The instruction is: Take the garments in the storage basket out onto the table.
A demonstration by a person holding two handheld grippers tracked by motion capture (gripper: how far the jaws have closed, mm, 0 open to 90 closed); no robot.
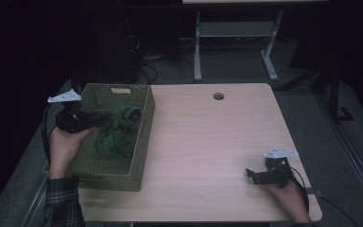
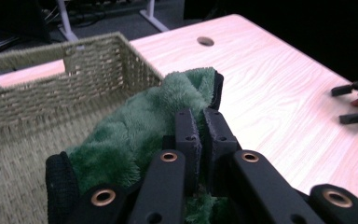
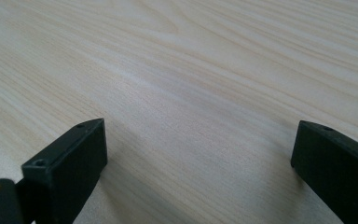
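Observation:
A fluffy green cloth (image 1: 118, 130) with a black edge hangs over the woven green basket (image 1: 142, 156) at the table's left. My left gripper (image 1: 105, 116) is shut on the green cloth (image 2: 144, 121) and holds it above the basket floor; its jaws (image 2: 200, 126) pinch a fold, almost touching each other. My right gripper (image 1: 251, 174) rests low over the table near the front right corner. In the right gripper view its two black jaws stand wide apart with nothing but bare wood between them, so that right gripper (image 3: 198, 149) is open.
The basket wall (image 2: 98, 60) has a handle slot at its far end. The light wooden table (image 1: 208, 142) has a round cable hole (image 1: 218, 96) near its back edge. Desk legs and cables lie on the dark floor beyond.

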